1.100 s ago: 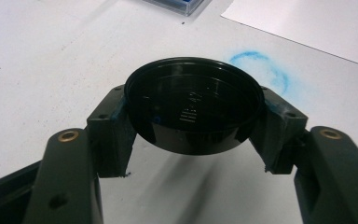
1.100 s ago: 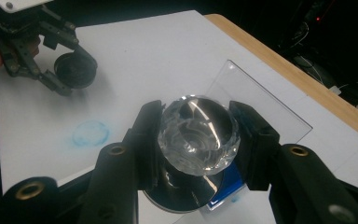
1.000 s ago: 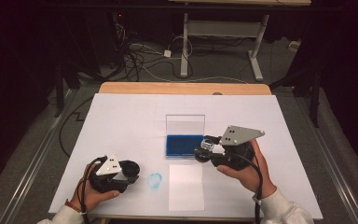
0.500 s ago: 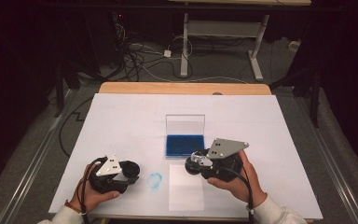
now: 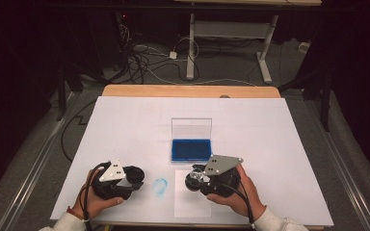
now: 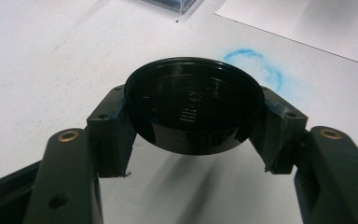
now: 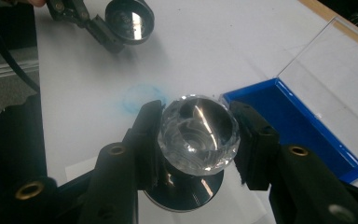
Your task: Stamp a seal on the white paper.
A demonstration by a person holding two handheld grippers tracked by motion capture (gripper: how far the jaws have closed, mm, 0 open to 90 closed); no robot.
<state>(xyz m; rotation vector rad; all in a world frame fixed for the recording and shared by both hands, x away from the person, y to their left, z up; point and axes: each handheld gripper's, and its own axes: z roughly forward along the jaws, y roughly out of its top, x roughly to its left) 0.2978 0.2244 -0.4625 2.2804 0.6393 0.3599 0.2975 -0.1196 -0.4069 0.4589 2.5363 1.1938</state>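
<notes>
Clamping a faceted clear stamp [image 7: 198, 135] between its jaws, the right gripper [image 5: 198, 179] hung low over the paper sheet [image 5: 190, 204] at the table's [image 5: 125, 115] near edge, just in front of the open blue ink pad [image 5: 191, 149]. Off to the left, the left gripper [image 5: 136, 177] held a round black cap [image 6: 193, 105] tight, beside a faint blue ring mark [image 5: 160, 186].

Right tongs [image 7: 196, 140] clamp faceted glass stamp [image 7: 198, 135] over paper, beside blue ink pad [image 7: 298, 126].
</notes>
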